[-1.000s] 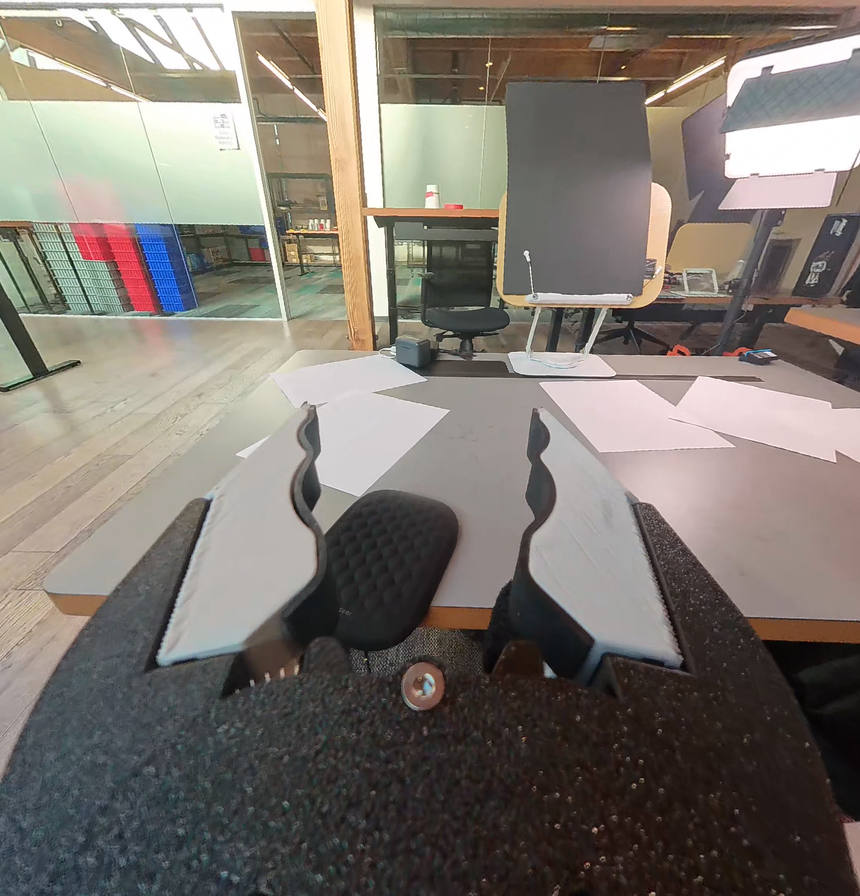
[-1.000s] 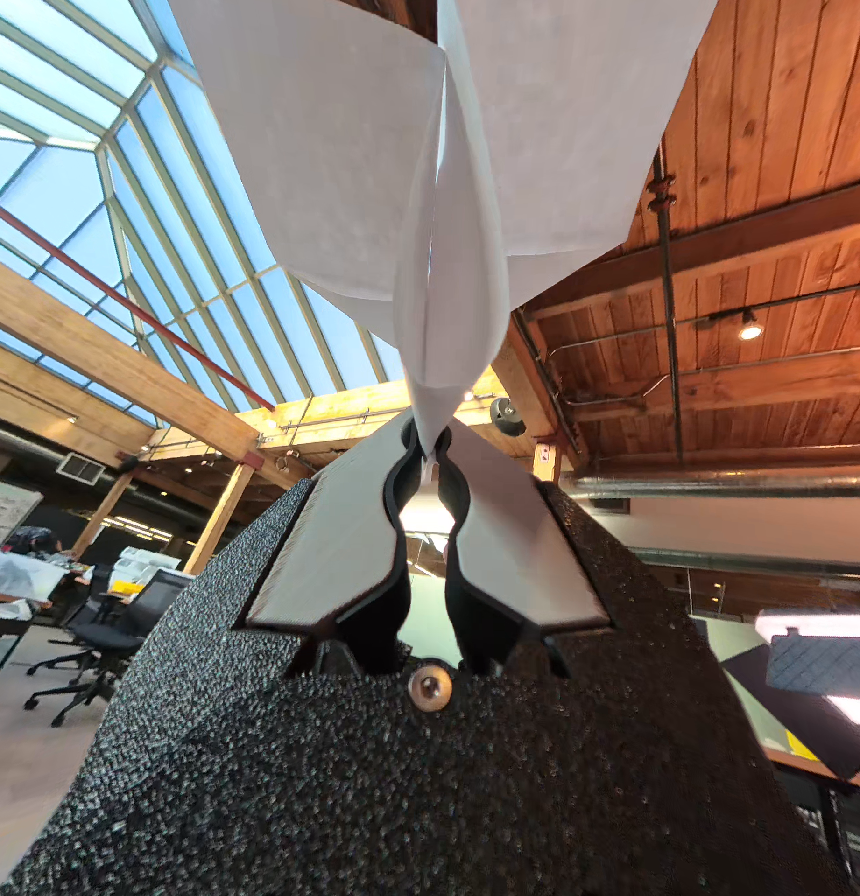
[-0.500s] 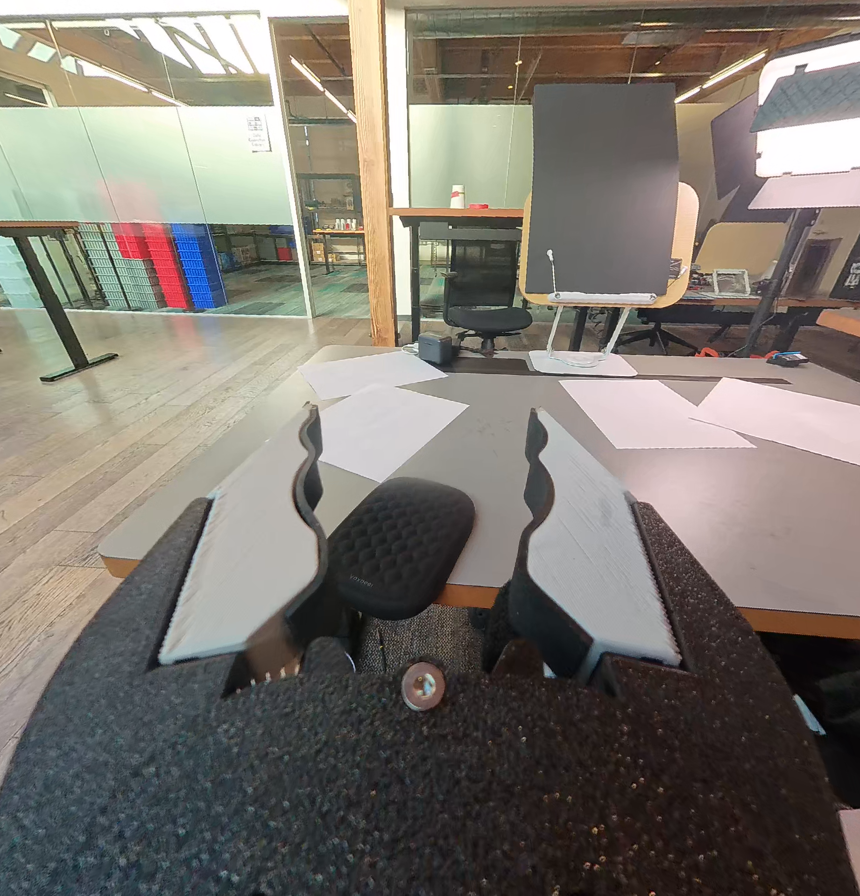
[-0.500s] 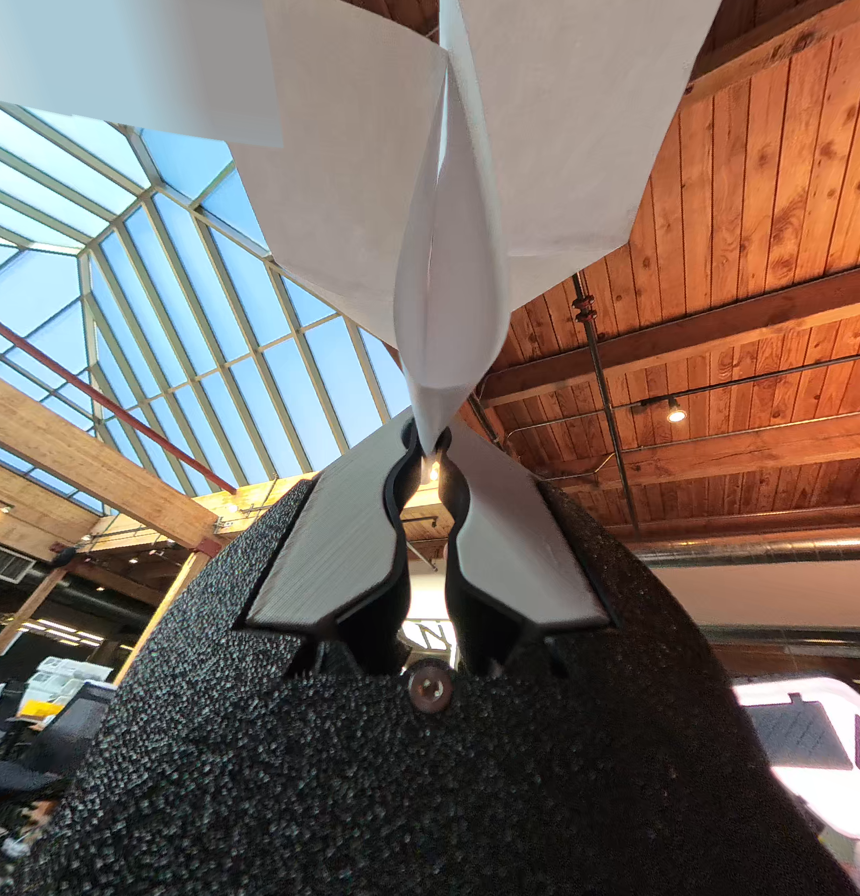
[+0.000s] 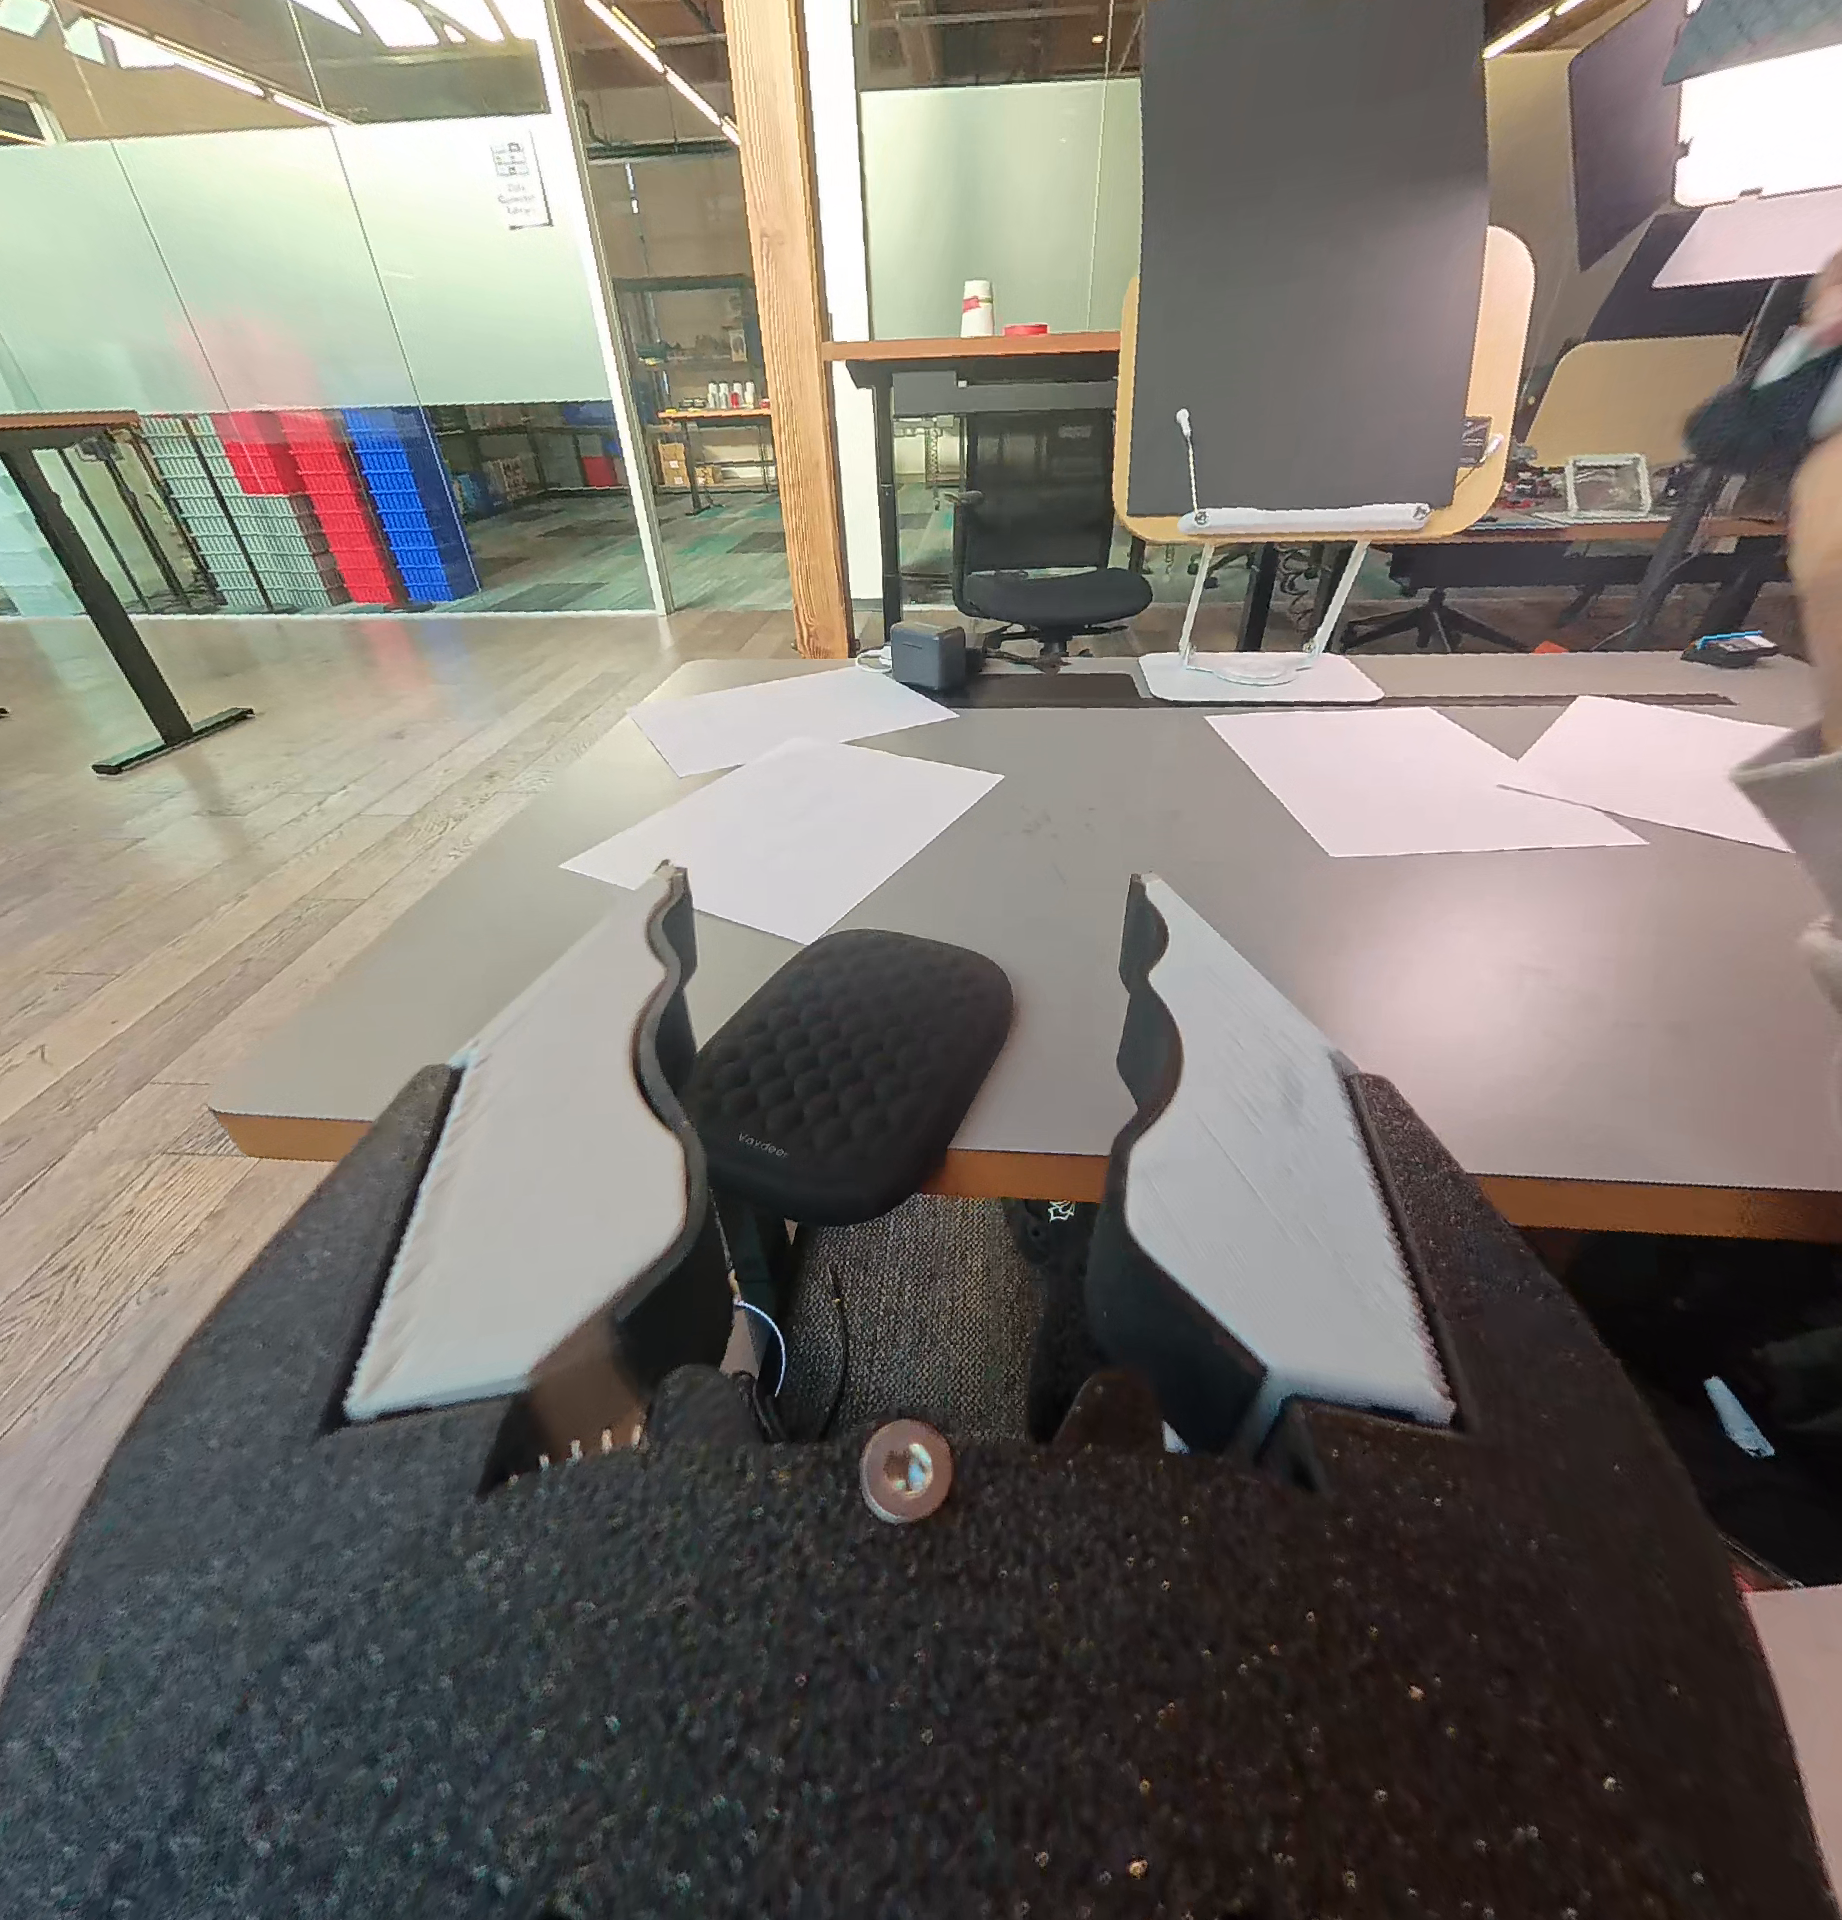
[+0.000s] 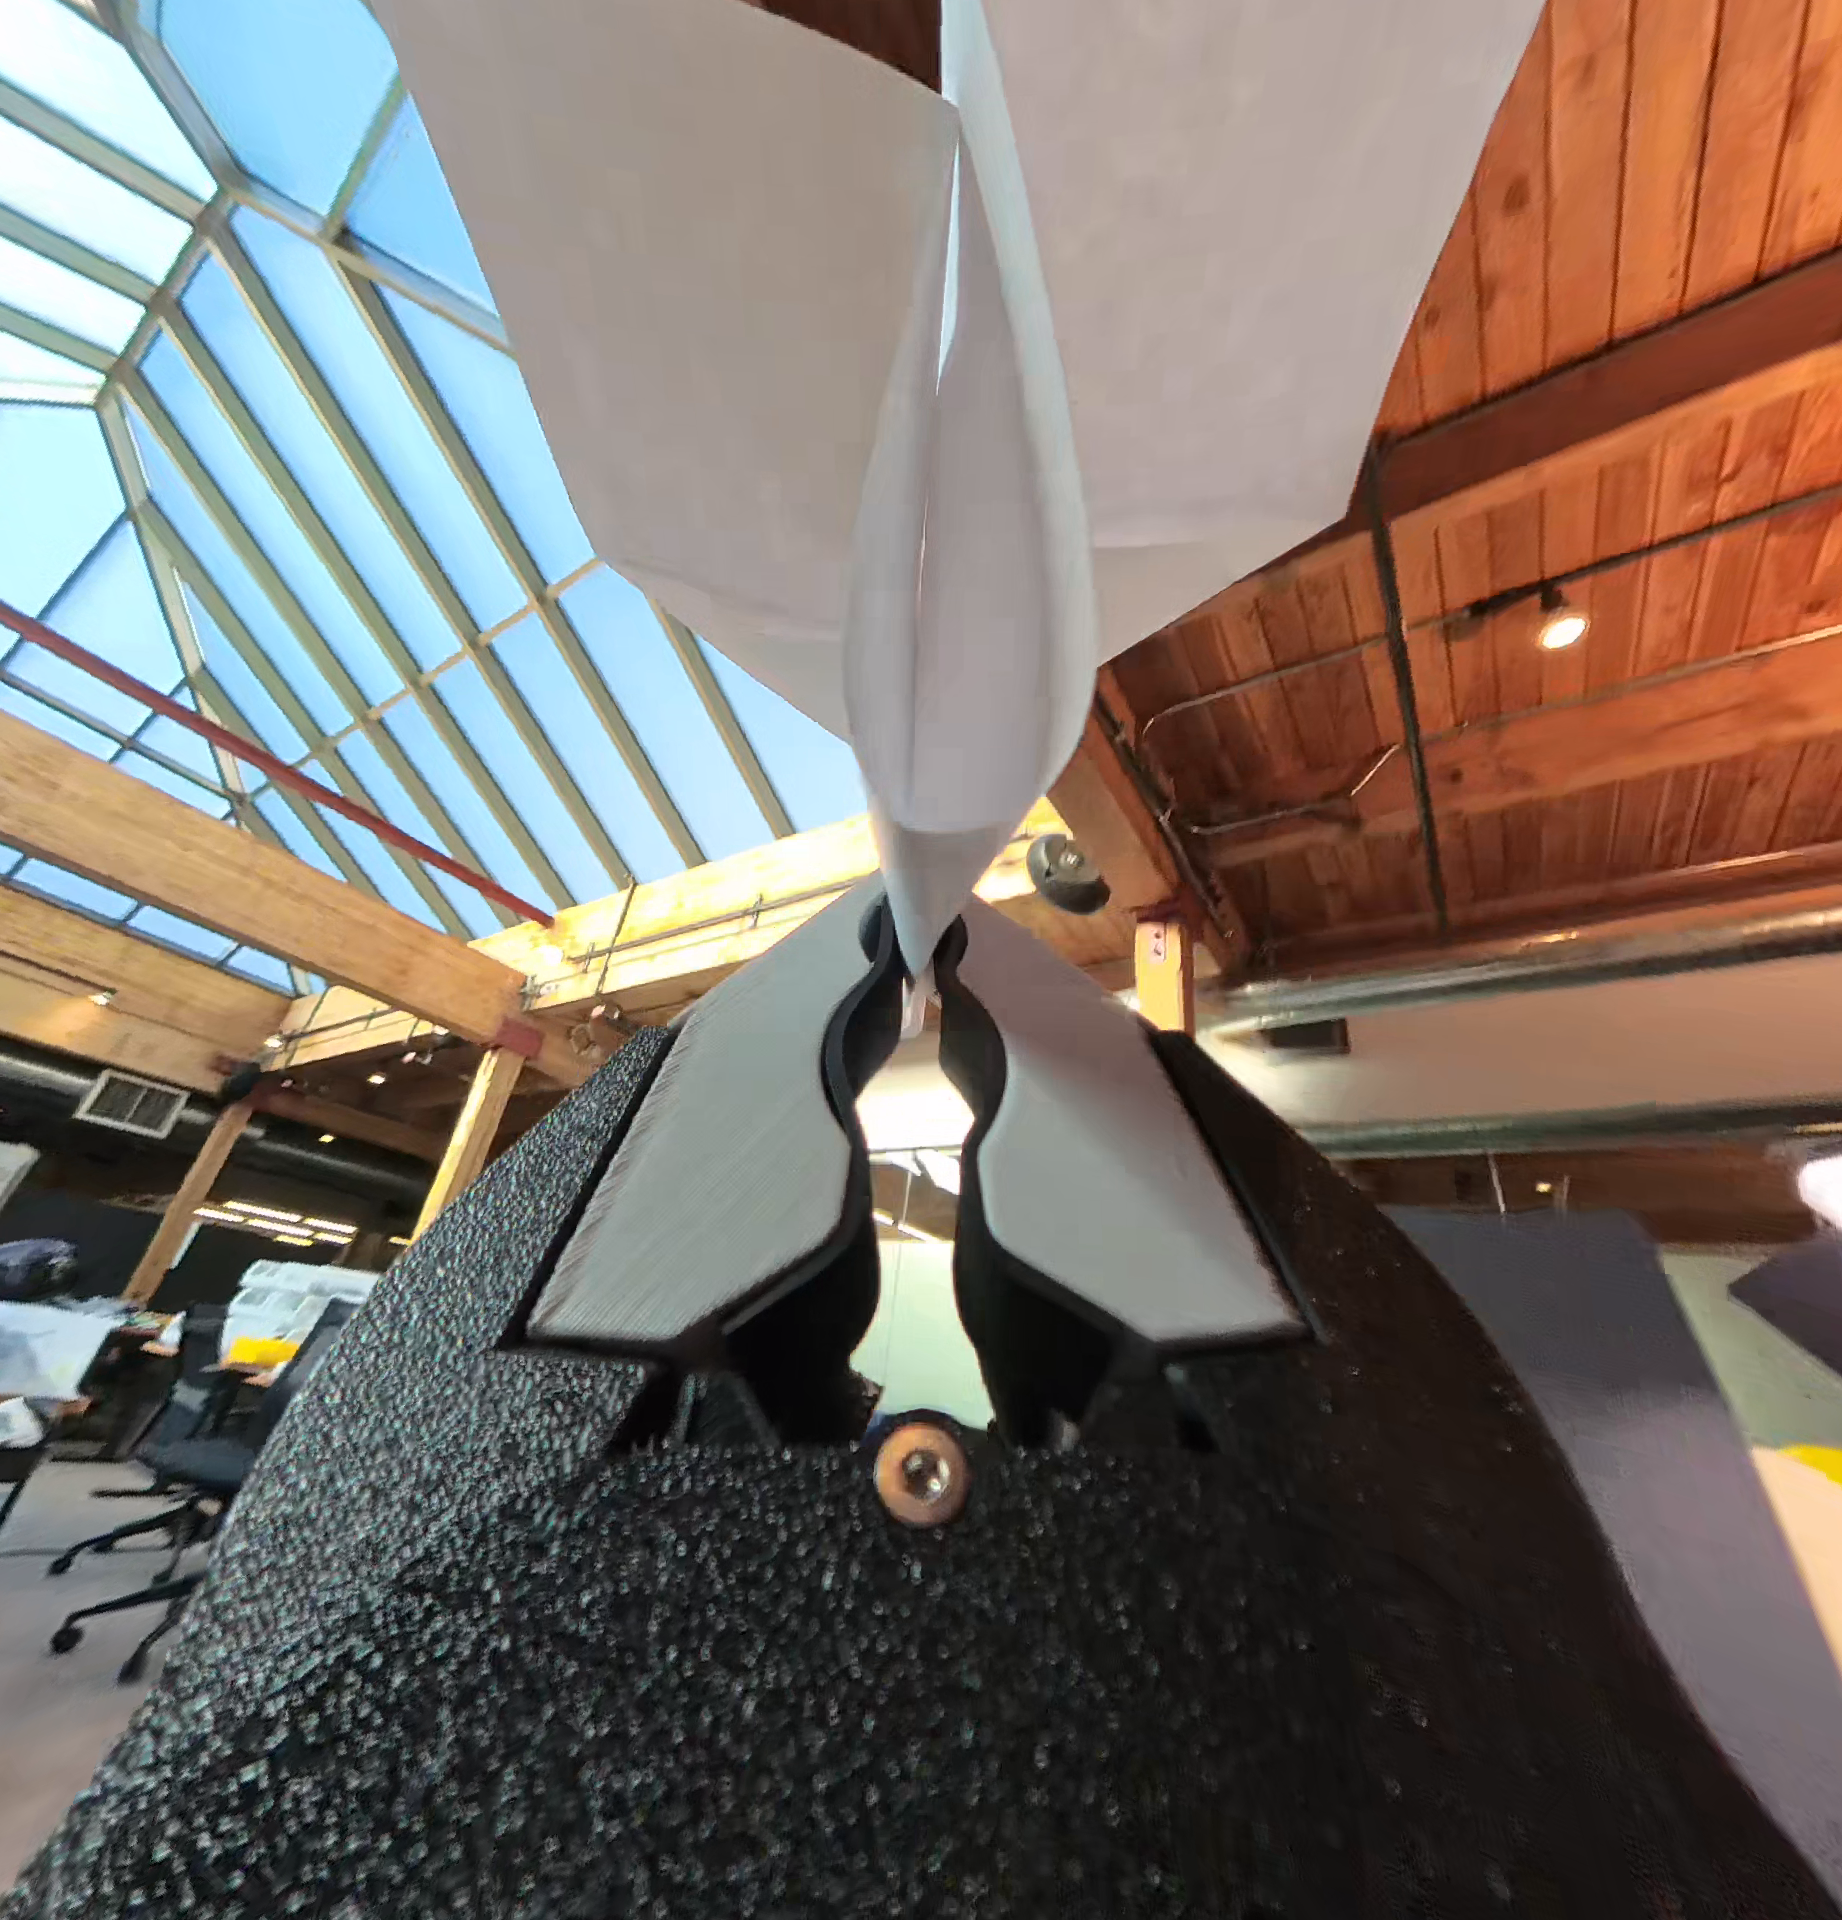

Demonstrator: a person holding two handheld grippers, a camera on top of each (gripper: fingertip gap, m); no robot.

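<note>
My right gripper (image 6: 919, 937) points up toward the ceiling and is shut on the bottom of a folded white paper plane (image 6: 958, 436), whose wings spread above the fingertips. My left gripper (image 5: 901, 896) is open and empty, held level in front of the near edge of a grey table (image 5: 1416, 987). A black padded chair armrest (image 5: 844, 1070) sits between and below its fingers. Several flat white paper sheets (image 5: 792, 836) lie on the table beyond. A person's arm in a grey sleeve (image 5: 1831, 831) shows blurred at the right edge of the left wrist view.
A black board on a white stand (image 5: 1301, 260) and a small black box (image 5: 927, 657) stand at the table's far edge. A black office chair (image 5: 1042, 582), a wooden post (image 5: 787, 312) and glass walls lie behind. Overhead are a skylight (image 6: 221, 416) and wooden ceiling (image 6: 1623, 416). The grippers' ends are close to 35 centimeters from one another.
The left gripper has drawn back and to the left, so the table looks farther off. The right gripper has tilted while keeping the paper plane. A person's arm has entered at the right.
</note>
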